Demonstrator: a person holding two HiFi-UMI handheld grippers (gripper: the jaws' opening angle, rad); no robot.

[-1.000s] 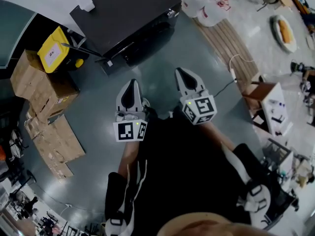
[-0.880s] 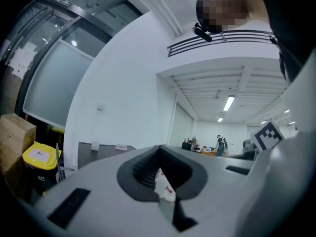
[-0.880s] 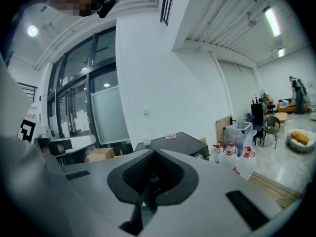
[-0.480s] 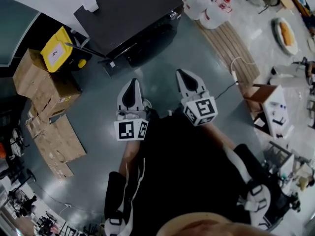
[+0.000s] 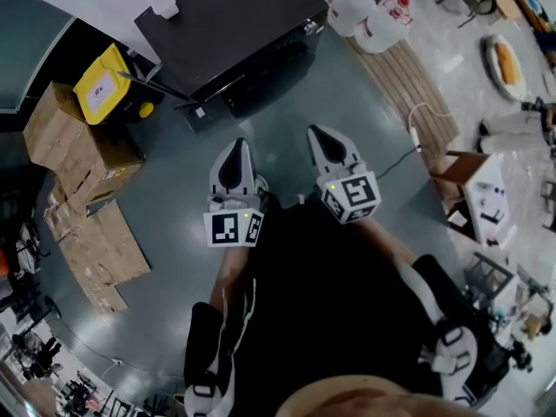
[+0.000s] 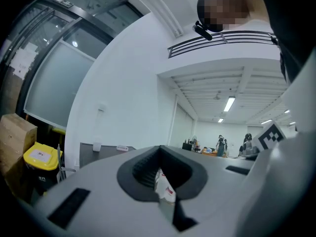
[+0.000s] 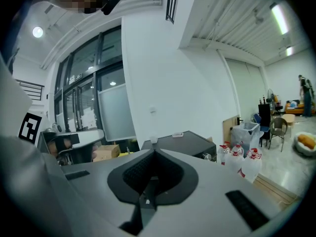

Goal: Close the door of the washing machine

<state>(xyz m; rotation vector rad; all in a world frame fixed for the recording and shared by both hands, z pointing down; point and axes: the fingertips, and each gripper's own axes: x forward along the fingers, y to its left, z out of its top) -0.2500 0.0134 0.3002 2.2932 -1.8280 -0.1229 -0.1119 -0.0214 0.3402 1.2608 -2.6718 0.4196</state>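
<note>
machine: washing machine point(image 5: 230, 24), a dark matte box with a flat top, at the far edge of the grey floor point(image 5: 165, 198) by the white wall; door state unreadable.
claws: left gripper point(image 5: 237, 148) and right gripper point(image 5: 320, 135), smooth grey shells with ribbed black pads, both pinched together on nothing, well short of the machine.
vs 1 s ago: nothing has shifted.
view gap: only the gripper views show the pad tips meeting; only the head view shows the flattened cardboard point(image 5: 95, 250).

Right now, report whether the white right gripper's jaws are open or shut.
Shut: on the right gripper, the jaws meet at the tip.
</note>
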